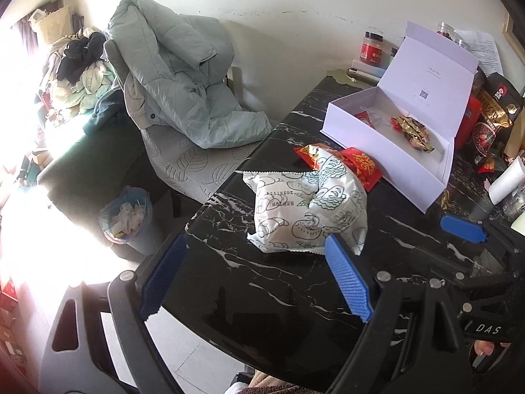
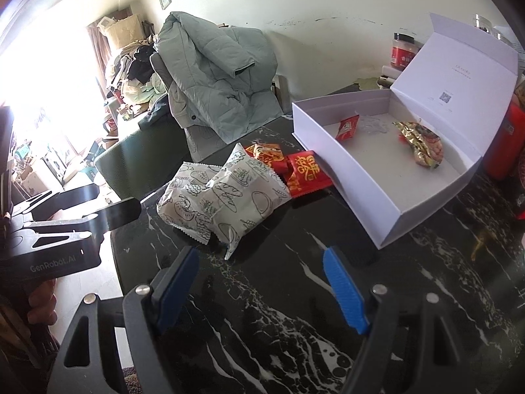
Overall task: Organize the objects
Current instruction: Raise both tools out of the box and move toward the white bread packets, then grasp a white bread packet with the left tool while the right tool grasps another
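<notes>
Your left gripper (image 1: 256, 272) has its blue fingers (image 1: 347, 282) spread wide apart with nothing between them, and the white printed snack packets (image 1: 308, 210) lie on the black marble table (image 1: 282, 298) just ahead of the fingertips, nearest your right-hand finger, though you cannot tell from this view whether that tip touches the wrapper. Your right gripper (image 2: 262, 289) is likewise wide apart and empty, with the same white packets (image 2: 223, 197) ahead of it and toward its left finger (image 2: 177, 289), clearly apart from both tips. In the right wrist view they read as two overlapping packets; in the left wrist view they merge into one crumpled shape. Beyond them, partly hidden under their far edge, are red and gold packets (image 2: 302, 170), and how many lie there is hard to make out. Further ahead and to the right of your fingers stands the open white box (image 1: 387, 151), lid raised, holding a small red sachet (image 2: 347, 126), a gold crinkled wrapper (image 2: 423, 146) and something clear between them that is too faint to name. Past the box, a red-labelled jar (image 1: 372, 47) and dark snack bags (image 1: 495, 111) are cut off by the lid and the frame edge. Off the table to the left, a grey-green jacket (image 1: 183, 75) drapes a chair, and the window side is washed out by glare.
</notes>
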`<state>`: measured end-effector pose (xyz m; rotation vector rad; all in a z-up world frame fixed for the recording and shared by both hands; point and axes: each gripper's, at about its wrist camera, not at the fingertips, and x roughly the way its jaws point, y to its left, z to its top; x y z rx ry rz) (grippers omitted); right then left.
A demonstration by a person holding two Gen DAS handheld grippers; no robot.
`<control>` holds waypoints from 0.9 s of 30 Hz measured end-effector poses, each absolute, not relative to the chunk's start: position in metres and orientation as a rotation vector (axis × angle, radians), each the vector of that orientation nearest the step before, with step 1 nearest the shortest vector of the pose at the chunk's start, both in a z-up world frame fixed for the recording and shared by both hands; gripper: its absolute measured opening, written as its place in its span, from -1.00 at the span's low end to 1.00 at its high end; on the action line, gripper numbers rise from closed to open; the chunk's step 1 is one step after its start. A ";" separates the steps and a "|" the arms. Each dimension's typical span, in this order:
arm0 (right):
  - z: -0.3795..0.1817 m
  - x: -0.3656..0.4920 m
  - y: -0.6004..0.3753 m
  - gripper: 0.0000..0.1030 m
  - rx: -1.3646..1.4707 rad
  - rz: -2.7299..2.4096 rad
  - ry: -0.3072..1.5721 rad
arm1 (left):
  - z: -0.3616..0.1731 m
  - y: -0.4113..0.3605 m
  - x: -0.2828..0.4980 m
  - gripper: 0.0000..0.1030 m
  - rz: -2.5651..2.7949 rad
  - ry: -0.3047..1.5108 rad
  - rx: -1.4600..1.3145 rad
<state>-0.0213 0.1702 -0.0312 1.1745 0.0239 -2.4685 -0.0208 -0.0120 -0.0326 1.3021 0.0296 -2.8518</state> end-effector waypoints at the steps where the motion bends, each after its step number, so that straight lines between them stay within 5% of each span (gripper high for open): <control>1: -0.032 -0.022 0.167 0.57 1.174 -2.462 0.025 | -0.035 -0.015 -0.022 0.67 -2.848 0.030 1.308; 27: -0.061 -0.121 0.128 0.77 1.411 -2.501 -0.192 | -0.060 -0.056 -0.087 0.67 -2.819 0.066 1.413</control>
